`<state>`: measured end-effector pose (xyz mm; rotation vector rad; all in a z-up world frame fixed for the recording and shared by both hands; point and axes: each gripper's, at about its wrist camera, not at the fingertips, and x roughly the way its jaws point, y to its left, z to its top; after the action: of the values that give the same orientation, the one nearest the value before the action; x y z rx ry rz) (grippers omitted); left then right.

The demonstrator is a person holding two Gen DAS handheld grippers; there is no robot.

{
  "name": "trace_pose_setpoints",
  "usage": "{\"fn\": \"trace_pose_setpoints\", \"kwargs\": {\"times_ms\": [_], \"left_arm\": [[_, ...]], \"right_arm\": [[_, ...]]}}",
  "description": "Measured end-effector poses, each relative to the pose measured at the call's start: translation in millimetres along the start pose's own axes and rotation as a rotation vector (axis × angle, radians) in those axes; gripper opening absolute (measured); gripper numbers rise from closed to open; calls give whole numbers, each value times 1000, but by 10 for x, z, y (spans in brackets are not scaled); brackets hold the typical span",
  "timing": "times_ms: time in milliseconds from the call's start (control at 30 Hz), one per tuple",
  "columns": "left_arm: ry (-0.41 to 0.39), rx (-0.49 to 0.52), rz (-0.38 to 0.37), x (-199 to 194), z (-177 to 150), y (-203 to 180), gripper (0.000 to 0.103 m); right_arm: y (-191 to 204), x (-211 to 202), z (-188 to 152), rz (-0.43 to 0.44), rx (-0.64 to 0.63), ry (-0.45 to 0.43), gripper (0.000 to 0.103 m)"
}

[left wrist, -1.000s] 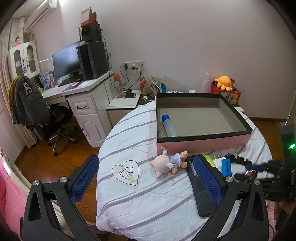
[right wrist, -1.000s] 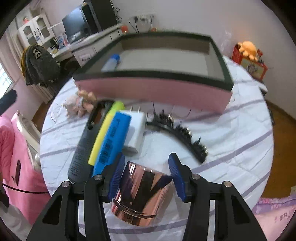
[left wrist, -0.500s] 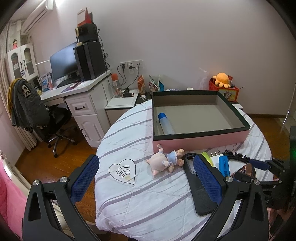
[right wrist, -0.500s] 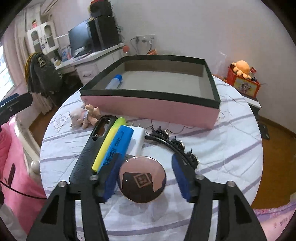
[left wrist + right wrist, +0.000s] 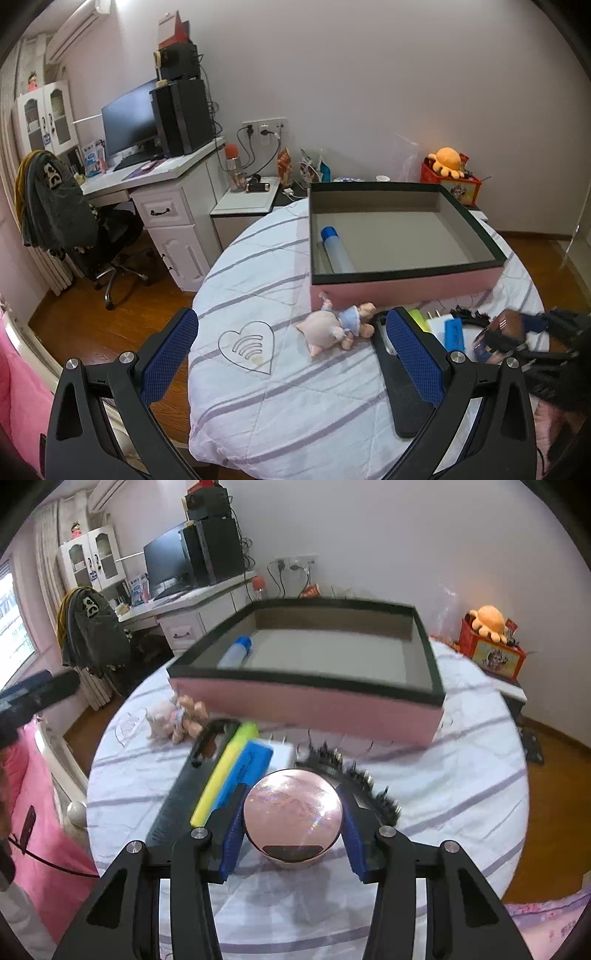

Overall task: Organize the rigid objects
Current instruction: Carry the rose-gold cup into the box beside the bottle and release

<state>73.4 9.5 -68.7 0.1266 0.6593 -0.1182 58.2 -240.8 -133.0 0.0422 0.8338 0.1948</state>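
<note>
My right gripper point(image 5: 291, 829) is shut on a shiny rose-gold round tin point(image 5: 292, 814) and holds it above the table, short of the pink box point(image 5: 306, 705). The tin also shows, blurred, in the left wrist view point(image 5: 498, 334). The box point(image 5: 402, 284) holds a blue-capped tube point(image 5: 336, 251). My left gripper point(image 5: 291, 354) is open and empty over the striped cloth, near a small pig doll point(image 5: 336, 328). A black phone case point(image 5: 188, 782), a yellow marker point(image 5: 225, 771), a blue marker point(image 5: 247, 770), a white charger point(image 5: 282, 757) and a black spiky headband point(image 5: 354, 779) lie in front of the box.
The round table point(image 5: 280, 406) has a striped white cloth with a heart mark point(image 5: 246, 345). A desk with a monitor point(image 5: 129, 129), an office chair point(image 5: 74, 221) and a nightstand point(image 5: 247, 203) stand behind. An orange plush octopus point(image 5: 448, 160) sits on a red box.
My right gripper has lifted the rose-gold tin off the table and tilted it so its flat face points at the camera. The left gripper has stayed open and risen slightly.
</note>
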Motion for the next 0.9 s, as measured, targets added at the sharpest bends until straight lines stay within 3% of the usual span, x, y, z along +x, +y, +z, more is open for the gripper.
{"fn": "trace_pose_setpoints", "kwargs": {"times_ms": [267, 500, 700, 900], "left_arm": [[10, -74, 34, 257, 144, 249, 103], [31, -85, 55, 502, 228, 356, 103], [58, -73, 65, 667, 206, 414, 103], [73, -76, 55, 731, 172, 437, 103]], "right_arm": [[42, -134, 766, 41, -56, -93, 48], [263, 669, 1388, 84, -106, -13, 48], [413, 1342, 1410, 116, -101, 126, 48], [572, 1458, 1310, 185, -107, 156, 48]]}}
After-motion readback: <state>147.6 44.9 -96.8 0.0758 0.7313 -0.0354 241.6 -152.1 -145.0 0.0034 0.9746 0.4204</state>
